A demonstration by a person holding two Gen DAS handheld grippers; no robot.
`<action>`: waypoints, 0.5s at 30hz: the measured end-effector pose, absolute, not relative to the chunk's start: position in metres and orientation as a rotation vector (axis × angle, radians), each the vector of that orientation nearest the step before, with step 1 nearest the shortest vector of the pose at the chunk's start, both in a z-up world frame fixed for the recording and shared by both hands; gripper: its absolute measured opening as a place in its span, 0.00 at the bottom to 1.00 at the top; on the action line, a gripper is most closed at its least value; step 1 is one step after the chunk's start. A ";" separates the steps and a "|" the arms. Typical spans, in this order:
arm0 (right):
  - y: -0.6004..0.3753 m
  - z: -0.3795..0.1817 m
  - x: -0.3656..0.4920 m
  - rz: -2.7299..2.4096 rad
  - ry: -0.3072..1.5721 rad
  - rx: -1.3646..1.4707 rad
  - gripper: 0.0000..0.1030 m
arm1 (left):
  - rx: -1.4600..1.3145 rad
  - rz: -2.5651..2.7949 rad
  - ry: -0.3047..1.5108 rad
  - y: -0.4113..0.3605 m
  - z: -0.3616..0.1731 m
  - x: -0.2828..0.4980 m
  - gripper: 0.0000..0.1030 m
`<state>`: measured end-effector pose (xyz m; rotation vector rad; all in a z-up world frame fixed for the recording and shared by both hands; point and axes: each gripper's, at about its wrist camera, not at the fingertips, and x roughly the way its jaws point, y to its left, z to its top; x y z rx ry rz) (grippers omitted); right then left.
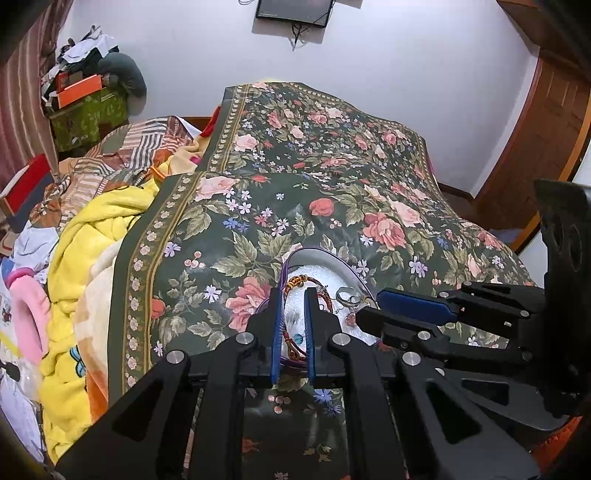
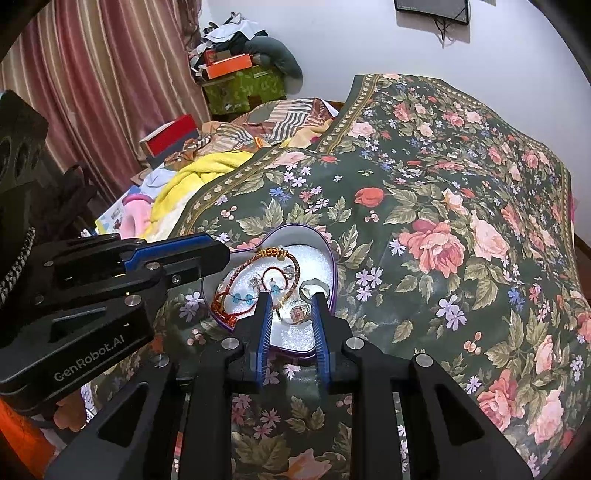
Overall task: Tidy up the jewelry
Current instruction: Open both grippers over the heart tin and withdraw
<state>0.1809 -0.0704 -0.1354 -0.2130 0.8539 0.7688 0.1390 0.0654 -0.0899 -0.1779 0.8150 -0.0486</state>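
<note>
Two grippers we hold over the heart-shaped tin (image 2: 330, 258) on the floral bedspread (image 2: 443, 184) | left gripper (image 1: 294, 295) spread | right gripper (image 2: 291, 301) spread | bracelets (image 2: 273, 266) and rings (image 2: 312, 286) inside tin

In the left wrist view, the left gripper (image 1: 293, 295) and the right gripper (image 1: 364, 308) cover most of the heart-shaped tin (image 1: 325, 256), so only its far rim and part of the white lining show. The beaded bracelet (image 1: 295, 341) is partly hidden behind the left jaws. In the right wrist view, the small pieces (image 2: 271, 282) tangled mid-tin are too small to identify, and the wall screen (image 2: 430, 9) is cut off by the top edge.
</note>
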 end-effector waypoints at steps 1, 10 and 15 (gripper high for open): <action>-0.070 -0.136 0.181 0.766 0.857 -0.216 0.19 | -0.175 -0.049 0.816 0.065 -0.090 0.139 0.08; -0.074 -0.128 0.177 0.730 0.813 -0.221 0.46 | -0.188 -0.013 0.798 0.072 -0.083 0.133 0.29; -0.076 -0.125 0.178 0.722 0.805 -0.212 0.46 | -0.203 0.009 0.786 0.078 -0.079 0.129 0.31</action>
